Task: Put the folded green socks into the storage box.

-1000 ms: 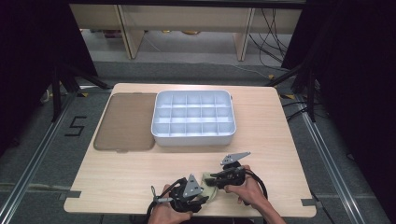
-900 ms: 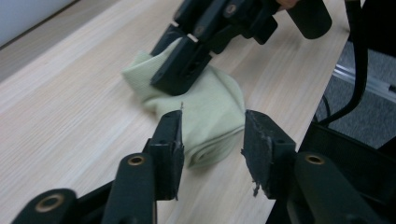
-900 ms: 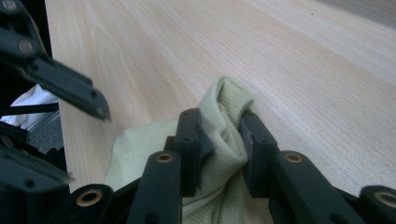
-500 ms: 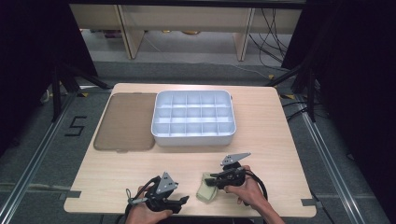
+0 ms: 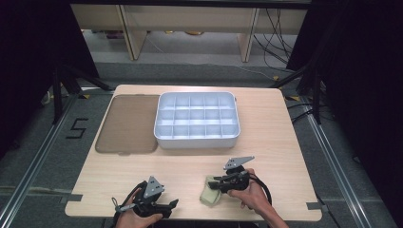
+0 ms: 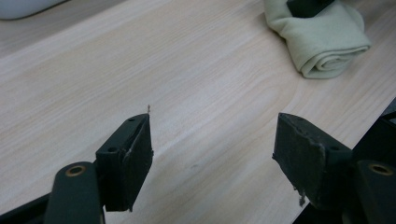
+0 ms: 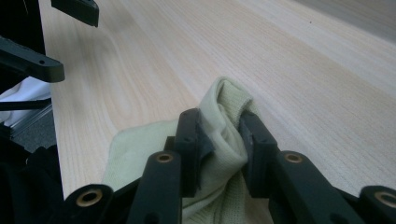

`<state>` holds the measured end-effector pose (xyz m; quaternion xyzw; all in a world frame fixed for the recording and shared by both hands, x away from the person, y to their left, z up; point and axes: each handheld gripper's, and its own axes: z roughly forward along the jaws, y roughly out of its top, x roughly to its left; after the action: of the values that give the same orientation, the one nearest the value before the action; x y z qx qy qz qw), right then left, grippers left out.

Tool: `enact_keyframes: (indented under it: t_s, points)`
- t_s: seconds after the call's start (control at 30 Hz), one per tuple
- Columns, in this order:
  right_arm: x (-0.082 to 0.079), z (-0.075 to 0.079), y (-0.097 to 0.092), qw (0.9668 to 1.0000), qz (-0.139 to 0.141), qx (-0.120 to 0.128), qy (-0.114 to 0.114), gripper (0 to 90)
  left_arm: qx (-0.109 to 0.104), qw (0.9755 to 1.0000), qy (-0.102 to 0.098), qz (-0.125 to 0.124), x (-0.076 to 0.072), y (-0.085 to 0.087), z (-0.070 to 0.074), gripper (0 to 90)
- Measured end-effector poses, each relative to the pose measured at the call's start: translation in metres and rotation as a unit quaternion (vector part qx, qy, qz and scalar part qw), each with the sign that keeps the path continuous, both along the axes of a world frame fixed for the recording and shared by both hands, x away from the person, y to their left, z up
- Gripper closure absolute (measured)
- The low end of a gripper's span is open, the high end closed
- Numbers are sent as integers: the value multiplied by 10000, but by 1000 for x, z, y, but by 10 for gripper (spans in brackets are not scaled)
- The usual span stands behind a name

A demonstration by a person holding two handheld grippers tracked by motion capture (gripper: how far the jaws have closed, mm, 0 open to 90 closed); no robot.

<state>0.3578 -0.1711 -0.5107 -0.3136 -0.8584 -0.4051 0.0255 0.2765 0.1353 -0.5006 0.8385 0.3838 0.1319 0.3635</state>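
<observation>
A pale green folded cloth (image 5: 208, 194) lies near the table's front edge. My right gripper (image 5: 215, 183) points left and is shut on a raised fold of it; in the right gripper view the jaws (image 7: 218, 117) pinch the cloth (image 7: 140, 149) tightly. My left gripper (image 5: 172, 204) sits to the left of the cloth, apart from it. Its jaws have just been opening and stand wide with nothing between them (image 6: 215, 126), only bare table. The rolled cloth (image 6: 322, 42) lies farther off at the top right of the left gripper view.
A white compartment tray (image 5: 197, 140) stands at the middle back of the wooden table (image 5: 266, 142). A flat brown lid (image 5: 128, 123) lies beside it on the left. Bare wood runs between the tray and the grippers. The table's front edge is close under both hands.
My left gripper let go of the cloth, opened its jaws and slid left along the front edge. The right gripper stayed put, still gripping the cloth.
</observation>
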Motion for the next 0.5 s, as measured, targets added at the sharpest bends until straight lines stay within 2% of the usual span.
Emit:
enact_keyframes:
  t_s: [0.07,0.13,0.17,0.27,0.33,0.5]
  points:
    - [-1,0,1,10000,-4,-21,-16,720,-34,10000,37,75,0,2,-1,264]
    - [-1,1,1,10000,-19,-50,18,720,-27,10000,-45,63,1,4,-1,259]
    - [-1,1,1,10000,-4,-52,-62,720,-51,9999,44,120,0,4,-1,254]
    - [-1,1,2,10000,8,-58,-58,720,13,9999,21,130,-1,4,-3,251]
    - [-1,1,2,10000,10,-58,-60,721,-66,9998,28,185,-1,3,-5,249]
    - [-2,2,3,9999,11,-65,-150,721,-91,9998,27,187,-1,3,-5,248]
